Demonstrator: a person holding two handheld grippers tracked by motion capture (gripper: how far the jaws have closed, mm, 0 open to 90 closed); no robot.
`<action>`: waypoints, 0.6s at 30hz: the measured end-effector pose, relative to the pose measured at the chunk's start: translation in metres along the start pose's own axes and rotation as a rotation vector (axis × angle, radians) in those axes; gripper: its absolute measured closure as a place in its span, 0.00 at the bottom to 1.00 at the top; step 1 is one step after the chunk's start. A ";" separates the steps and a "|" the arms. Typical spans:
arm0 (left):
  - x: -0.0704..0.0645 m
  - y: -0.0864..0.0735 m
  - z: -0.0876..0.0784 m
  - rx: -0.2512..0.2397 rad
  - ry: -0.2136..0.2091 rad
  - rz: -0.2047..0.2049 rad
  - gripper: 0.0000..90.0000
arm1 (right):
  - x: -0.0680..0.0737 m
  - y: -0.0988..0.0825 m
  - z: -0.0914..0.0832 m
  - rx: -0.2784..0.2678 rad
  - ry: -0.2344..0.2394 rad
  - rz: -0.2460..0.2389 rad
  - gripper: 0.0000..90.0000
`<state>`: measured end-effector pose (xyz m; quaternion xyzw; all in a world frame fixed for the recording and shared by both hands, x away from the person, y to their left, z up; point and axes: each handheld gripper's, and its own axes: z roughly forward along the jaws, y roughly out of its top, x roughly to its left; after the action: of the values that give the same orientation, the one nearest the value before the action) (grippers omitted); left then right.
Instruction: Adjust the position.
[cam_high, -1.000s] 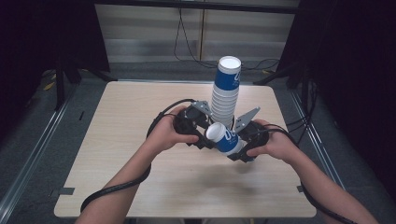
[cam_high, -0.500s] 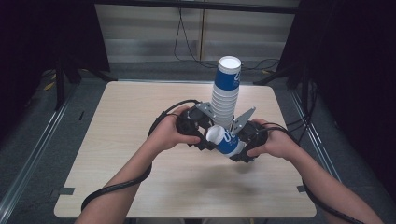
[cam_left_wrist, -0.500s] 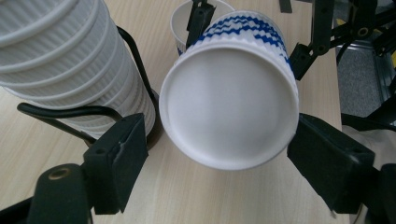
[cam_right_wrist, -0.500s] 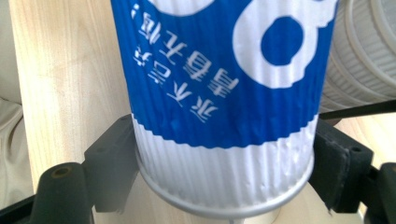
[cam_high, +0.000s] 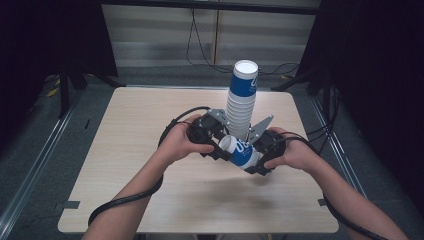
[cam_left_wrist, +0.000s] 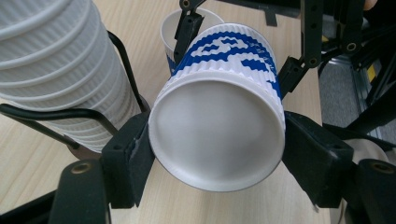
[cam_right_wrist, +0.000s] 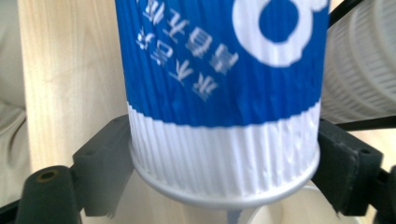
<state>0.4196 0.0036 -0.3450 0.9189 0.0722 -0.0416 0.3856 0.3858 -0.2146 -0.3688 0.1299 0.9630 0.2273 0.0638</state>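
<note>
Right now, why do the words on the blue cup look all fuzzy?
In the right gripper view the blue-and-white paper cup sits so close that its print blurs; in the left gripper view its white bottom looks sharper; the high view is dark around the lit table.

Light wooden table (cam_high: 125, 165), grey floor (cam_high: 40, 150) (metal rails), cables (cam_high: 200, 45) behind

The blue band of the paper cup (cam_right_wrist: 224, 93) in the right gripper view carries white Chinese characters in two rows, upside down and too blurred to read. Beside them stands a white ring-shaped logo mark, cut by the top edge. In the high view the cup (cam_high: 243, 152) near the middle of the tabletop shows white marks, too small to read.
</note>
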 end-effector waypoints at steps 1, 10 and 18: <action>0.000 -0.001 -0.001 -0.005 -0.009 -0.015 0.32 | 0.000 -0.001 0.000 -0.016 0.000 0.005 0.15; 0.007 -0.011 -0.008 -0.078 -0.038 -0.070 0.32 | 0.000 -0.010 -0.002 -0.169 0.000 0.050 0.14; 0.010 -0.016 -0.012 -0.103 -0.043 -0.100 0.32 | -0.001 -0.016 -0.003 -0.259 -0.010 0.087 0.14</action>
<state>0.4272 0.0237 -0.3492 0.8920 0.1115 -0.0769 0.4313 0.3825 -0.2292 -0.3735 0.1635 0.9187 0.3516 0.0747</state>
